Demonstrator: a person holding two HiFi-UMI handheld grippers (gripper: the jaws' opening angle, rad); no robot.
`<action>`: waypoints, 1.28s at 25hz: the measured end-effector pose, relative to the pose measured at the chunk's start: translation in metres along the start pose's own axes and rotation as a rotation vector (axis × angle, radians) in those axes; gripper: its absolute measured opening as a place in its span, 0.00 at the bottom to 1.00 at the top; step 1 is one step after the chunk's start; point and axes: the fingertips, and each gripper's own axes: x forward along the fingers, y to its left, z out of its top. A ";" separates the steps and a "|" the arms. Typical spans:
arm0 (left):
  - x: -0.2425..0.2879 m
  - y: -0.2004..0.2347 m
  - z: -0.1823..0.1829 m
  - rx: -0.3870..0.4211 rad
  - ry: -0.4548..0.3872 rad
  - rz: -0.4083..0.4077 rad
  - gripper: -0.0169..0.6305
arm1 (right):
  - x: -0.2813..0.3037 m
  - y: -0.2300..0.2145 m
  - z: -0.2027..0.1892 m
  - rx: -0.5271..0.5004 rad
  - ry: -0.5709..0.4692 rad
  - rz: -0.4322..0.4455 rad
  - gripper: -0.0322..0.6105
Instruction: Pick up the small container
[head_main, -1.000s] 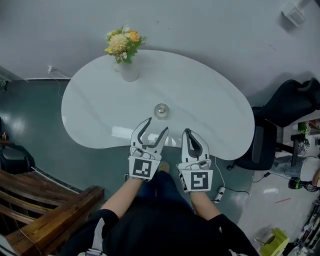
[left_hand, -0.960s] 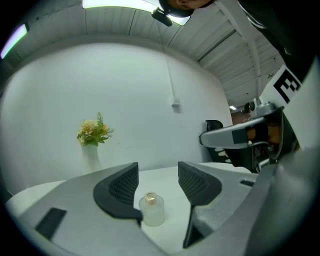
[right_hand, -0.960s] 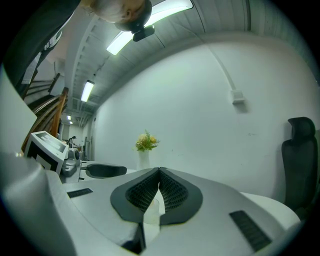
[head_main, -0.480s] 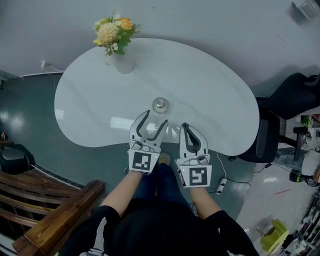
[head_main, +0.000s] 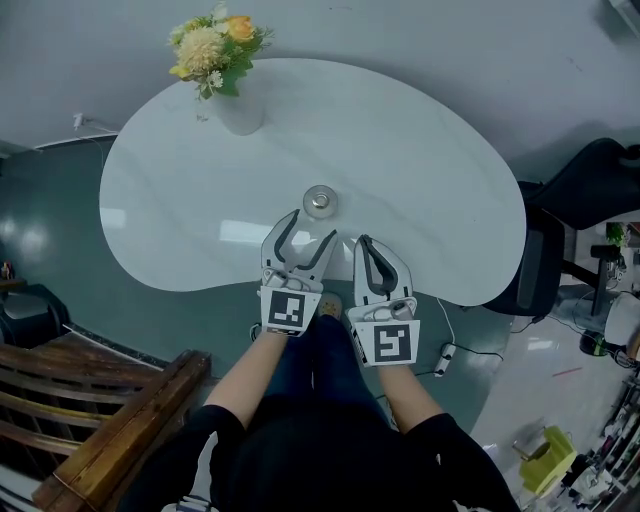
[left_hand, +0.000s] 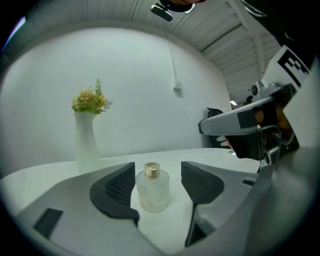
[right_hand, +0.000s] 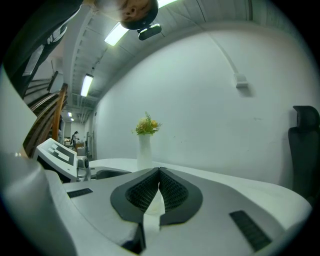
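Standing on the white table (head_main: 430, 170), near its front edge, is the bottle (left_hand: 152, 189). It is small and round. It is made of cloudy glass that you can almost see through, and it has a short shiny gold cap on top. It stands straight up. The left gripper (head_main: 311, 227) points at it, and its jaws are opening. The bottle shows in the gap between the two dark pads, just past the tips, and the pads do not touch it. The right gripper (head_main: 363, 243) is just beside the left one, over the table edge. Its jaws are pressed together with nothing in them. Far back on the table is a white vase (head_main: 241, 112) with yellow and orange flowers (head_main: 210, 42).
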 end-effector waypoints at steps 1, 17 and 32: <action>0.002 0.001 -0.004 0.000 0.007 0.000 0.46 | 0.001 0.001 -0.006 -0.005 0.036 0.008 0.09; 0.033 0.014 -0.033 0.048 0.054 -0.021 0.55 | 0.016 -0.003 -0.028 0.028 0.036 0.004 0.09; 0.060 0.012 -0.042 0.046 0.108 -0.068 0.58 | 0.028 -0.008 -0.038 0.042 0.066 -0.001 0.09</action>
